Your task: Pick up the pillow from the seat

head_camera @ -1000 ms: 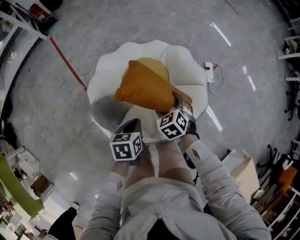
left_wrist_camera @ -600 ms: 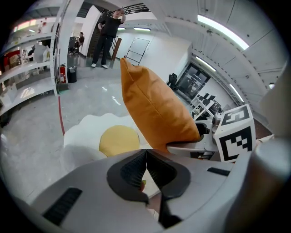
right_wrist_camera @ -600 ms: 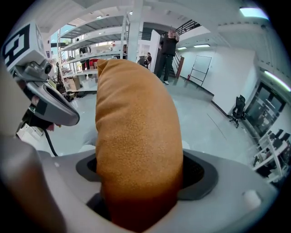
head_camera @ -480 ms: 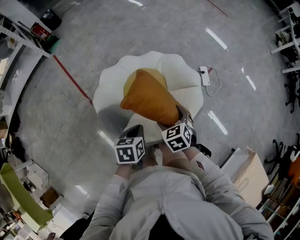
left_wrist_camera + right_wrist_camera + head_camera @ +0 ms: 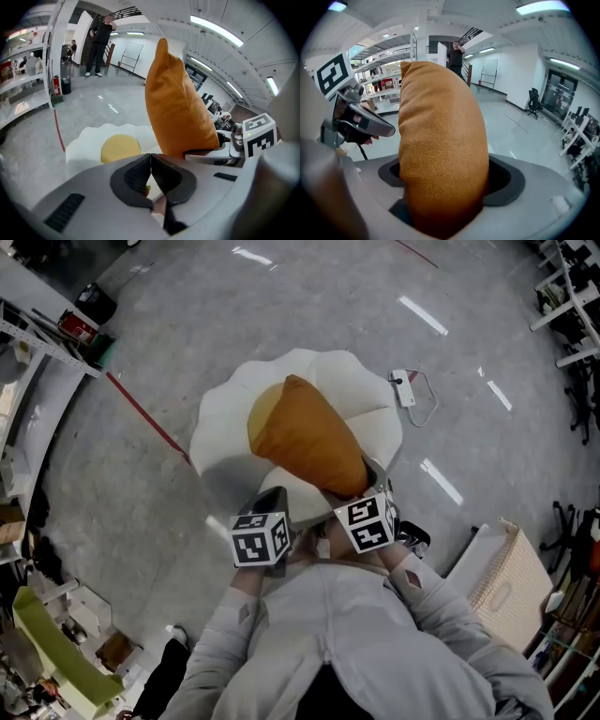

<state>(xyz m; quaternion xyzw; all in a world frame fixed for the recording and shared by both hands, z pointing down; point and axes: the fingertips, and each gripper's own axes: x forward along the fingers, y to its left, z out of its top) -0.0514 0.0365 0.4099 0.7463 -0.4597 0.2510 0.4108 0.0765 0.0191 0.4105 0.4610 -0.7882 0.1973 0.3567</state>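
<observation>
An orange pillow (image 5: 305,437) hangs above the white egg-shaped seat (image 5: 220,427), which has a yellow round centre (image 5: 261,412). My right gripper (image 5: 367,482) is shut on the pillow's near corner. In the right gripper view the pillow (image 5: 440,140) stands upright and fills the gap between the jaws of that gripper (image 5: 440,185). My left gripper (image 5: 273,505) stays beside it over the seat's near edge. Its pads meet with nothing between them (image 5: 150,174). From the left gripper view the pillow (image 5: 180,108) rises at the right above the seat (image 5: 89,140).
A white power strip with a cable (image 5: 405,390) lies on the grey floor right of the seat. A red floor line (image 5: 150,418) runs to its left. Shelving (image 5: 42,329) stands at the left, a wicker basket (image 5: 511,568) at the right. People (image 5: 101,30) stand far off.
The pillow has risen off the seat and tipped more upright in my right gripper. More of the seat's yellow centre now shows. The left gripper has hardly moved.
</observation>
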